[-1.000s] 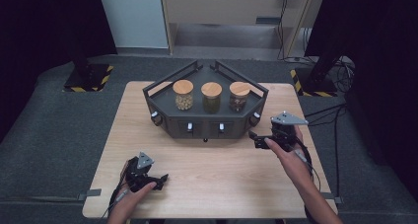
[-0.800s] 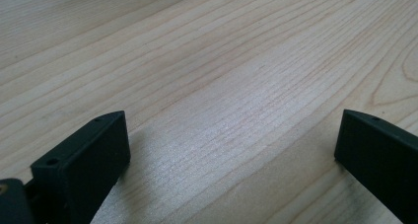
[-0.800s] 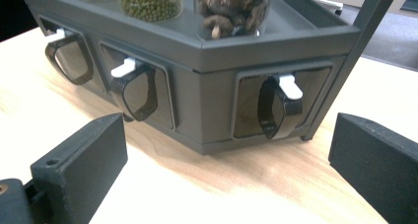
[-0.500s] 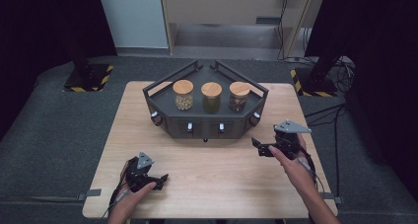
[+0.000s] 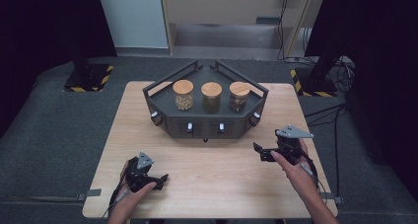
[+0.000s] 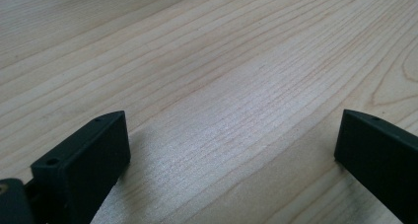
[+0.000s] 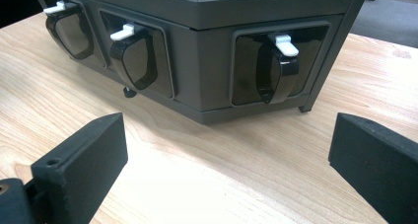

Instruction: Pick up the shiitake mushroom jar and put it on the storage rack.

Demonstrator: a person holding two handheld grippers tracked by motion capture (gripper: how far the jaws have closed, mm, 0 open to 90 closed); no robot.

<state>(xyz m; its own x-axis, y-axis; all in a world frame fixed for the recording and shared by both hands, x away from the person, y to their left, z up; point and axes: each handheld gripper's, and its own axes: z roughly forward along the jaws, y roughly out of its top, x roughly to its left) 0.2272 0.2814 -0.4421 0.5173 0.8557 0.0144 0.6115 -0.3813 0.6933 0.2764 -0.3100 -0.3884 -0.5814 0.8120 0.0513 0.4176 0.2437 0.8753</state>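
Two sets of tongs over a pale wooden desk (image 5: 207, 184), both released, nothing held.

Left tongs (image 5: 156, 180): near the front left corner of the desk, low over bare wood; left gripper view shows its jaws spread wide with plain grain between them. Idle, by my reading.

Right tongs (image 5: 258, 152): toward the right edge of the desk, jaws wide apart and pointing left toward the dark grey angular metal dispenser stand (image 5: 207, 128). The stand sits at the middle of the desk's back half and carries three glass jars with round wooden lids (image 5: 211, 96) in a row on top. Its front faces carry dark smoked-plastic dispenser cups with small white tabs.

Right gripper view: the nearest white-tabbed dark cup on the stand's right-hand face (image 7: 276, 66) lies ahead of the jaws, roughly centred between them but well apart, with open desk in between. Two more cups (image 7: 133, 54) sit further along the front face.

Step in hand (judgement): approach of the right tongs to the stand's right-hand cup; no contact yet.

Next move calls for: advancing forward and slightly up so the jaws straddle the cup or its white tab (image 7: 286, 44), keeping level with the face, then clenching. Which part is meant to be gripped cannot be told.
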